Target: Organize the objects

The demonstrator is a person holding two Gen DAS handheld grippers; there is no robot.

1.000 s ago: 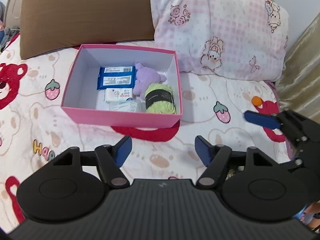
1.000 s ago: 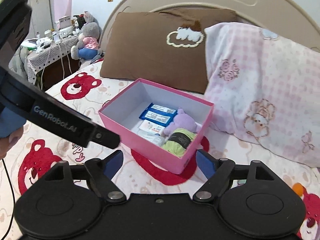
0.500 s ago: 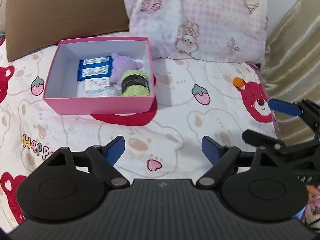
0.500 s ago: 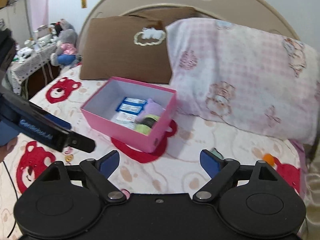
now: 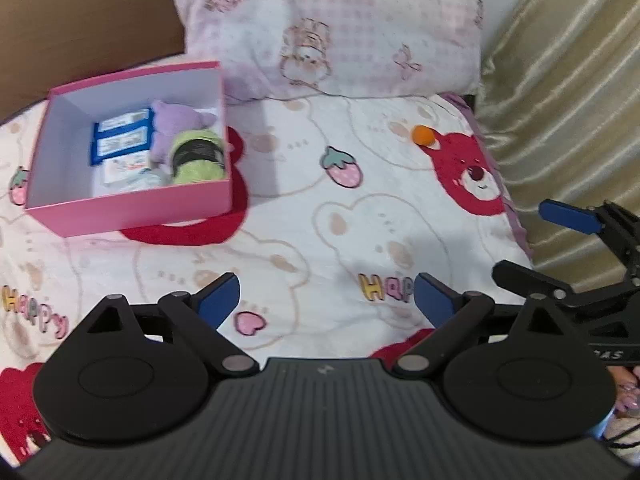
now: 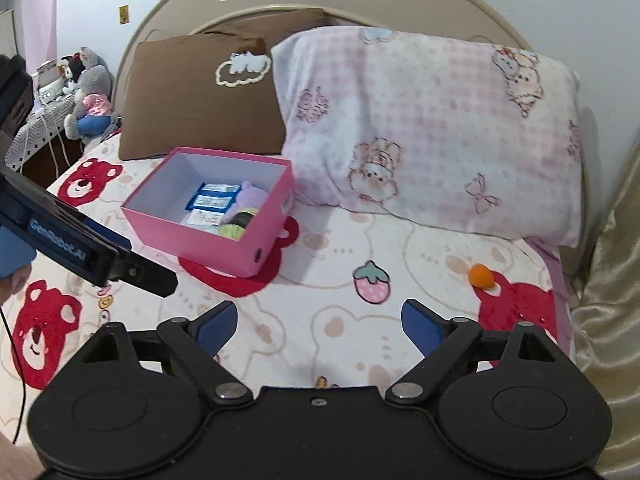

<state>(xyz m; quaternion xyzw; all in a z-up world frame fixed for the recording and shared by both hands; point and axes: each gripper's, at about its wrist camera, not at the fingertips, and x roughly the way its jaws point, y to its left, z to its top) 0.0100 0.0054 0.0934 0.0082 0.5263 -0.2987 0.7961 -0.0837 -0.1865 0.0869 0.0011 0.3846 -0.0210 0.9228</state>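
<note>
- Closest to us, the left hand-held gripper [image 5: 326, 298] has just been spreading its jaws and holds nothing; only bedsheet shows between the blue pads.
- Same story for the right hand-held gripper [image 6: 318, 320]: its jaws have just been opening too, released, with nothing between them.
- Both hang over the bed [image 6: 340, 344] with its bear and strawberry print.
- The one loose thing we can spot is a small orange ball [image 6: 481, 275], sitting on the sheet at the ear of a red bear print, near the bed's right edge.
- From the right hand-held gripper the ball lies ahead and off to the right. From the left one it's ahead and further right, orange ball [image 5: 424, 135], so we'd guess the right hand is nearer and the better pick. It's round, so no long axis to line up with.
- Further back and left sits the pink box [image 6: 224, 242], open, with blue packets, a purple plush and a green yarn ball already inside, well apart from the orange ball.
- Behind it all, a brown pillow [image 6: 192, 100] and a pink checked pillow [image 6: 432, 120] lean on the headboard.
</note>
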